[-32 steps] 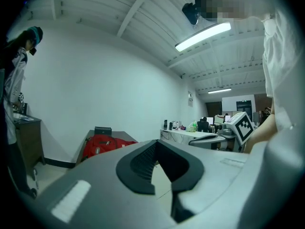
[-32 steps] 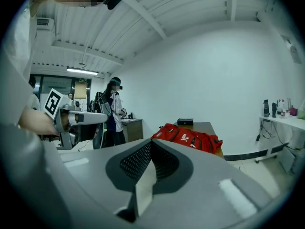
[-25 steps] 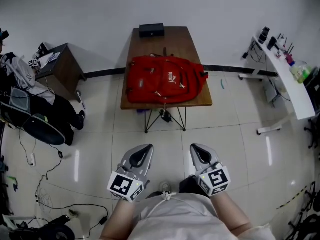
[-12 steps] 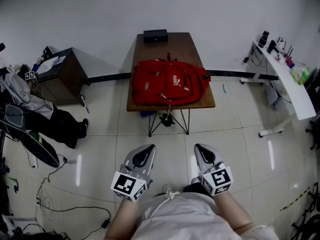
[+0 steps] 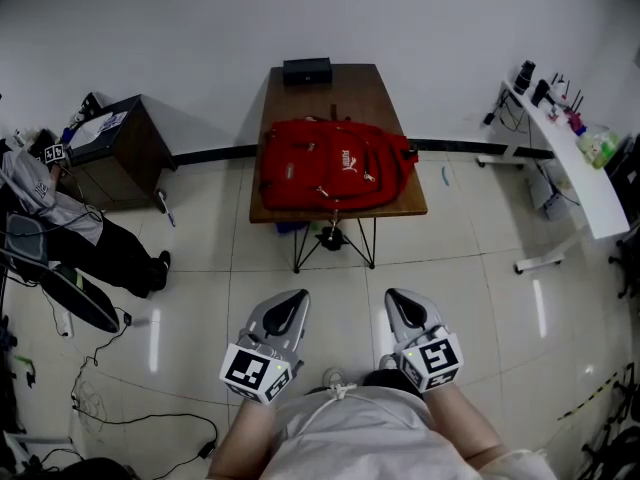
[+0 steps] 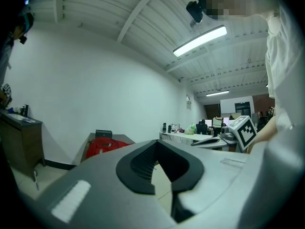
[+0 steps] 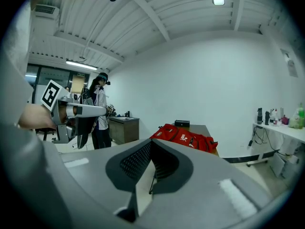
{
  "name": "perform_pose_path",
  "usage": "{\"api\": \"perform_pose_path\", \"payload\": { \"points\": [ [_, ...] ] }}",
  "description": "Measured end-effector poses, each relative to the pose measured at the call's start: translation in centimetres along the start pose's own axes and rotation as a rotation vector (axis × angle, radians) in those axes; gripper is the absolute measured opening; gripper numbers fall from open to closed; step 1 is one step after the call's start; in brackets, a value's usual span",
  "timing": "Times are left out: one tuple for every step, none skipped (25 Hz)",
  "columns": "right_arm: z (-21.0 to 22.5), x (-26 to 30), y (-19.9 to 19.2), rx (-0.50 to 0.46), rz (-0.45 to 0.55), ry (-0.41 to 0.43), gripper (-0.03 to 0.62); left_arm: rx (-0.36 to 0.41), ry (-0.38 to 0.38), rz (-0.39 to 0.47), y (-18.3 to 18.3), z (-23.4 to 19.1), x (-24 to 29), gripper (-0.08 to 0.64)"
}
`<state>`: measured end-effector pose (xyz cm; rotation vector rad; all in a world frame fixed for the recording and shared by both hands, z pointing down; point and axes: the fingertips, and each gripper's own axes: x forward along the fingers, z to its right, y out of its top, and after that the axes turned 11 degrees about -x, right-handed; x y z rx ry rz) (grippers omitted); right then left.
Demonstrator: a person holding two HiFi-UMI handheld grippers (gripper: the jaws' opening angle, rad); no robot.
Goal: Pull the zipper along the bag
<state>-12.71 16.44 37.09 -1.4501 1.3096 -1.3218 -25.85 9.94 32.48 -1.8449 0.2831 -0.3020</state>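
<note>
**Red fabric bag waits across the room; both tongs closed and empty**

Red nylon or similar cloth, by the look of it: the bag [image 5: 335, 164] lies flat on the near half of a brown wooden surface [image 5: 330, 93], well apart from the person, with a strip of tiled floor between. A black box [image 5: 306, 70] sits at the far end of that surface, clear of the bag.

The left tongs [image 5: 288, 306] and right tongs [image 5: 401, 308] are held low in front of the person's body, side by side. Each has its jaws brought together at the tips with nothing between them. The task is not yet under way.

The bag looks soft, slack and light. It sags and spreads instead of holding a shape, so it will probably slide or bunch up if pulled on one side only. The zipper is too small to make out from here, and which compartment it serves cannot be told.

The sensible hold is likely one pair of tongs pinching the cloth or a strap close to the zipper's start to keep it taut. The other pair would take the small pull tab and draw it along the track's curve. The tab is thin and may slip, so a firm, square pinch matters. A sideways tug risks jamming the slider in loose fabric.
</note>
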Motion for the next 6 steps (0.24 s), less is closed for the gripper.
{"api": "perform_pose_path", "payload": {
  "points": [
    [0.07, 0.0, -0.01, 0.0, 0.0, -0.002, 0.008, 0.001, 0.0, -0.001, -0.04, -0.01, 0.05, 0.008],
    [0.13, 0.02, -0.02, 0.0, 0.0, -0.004, 0.008, 0.001, -0.001, -0.002, -0.1, -0.06, 0.1, 0.008],
    [0.19, 0.06, 0.01, -0.002, -0.001, -0.004, 0.008, 0.0, 0.0, -0.003, -0.15, -0.15, 0.17, 0.008],
    [0.26, 0.13, 0.09, -0.007, -0.001, -0.004, 0.008, -0.002, 0.001, -0.004, -0.18, -0.26, 0.26, 0.008],
    [0.32, 0.2, 0.2, -0.013, 0.0, -0.003, 0.008, -0.005, 0.002, -0.004, -0.2, -0.38, 0.34, 0.008],
    [0.38, 0.27, 0.32, -0.02, 0.0, -0.002, 0.008, -0.008, 0.004, -0.005, -0.22, -0.5, 0.43, 0.008]
  ]
}}
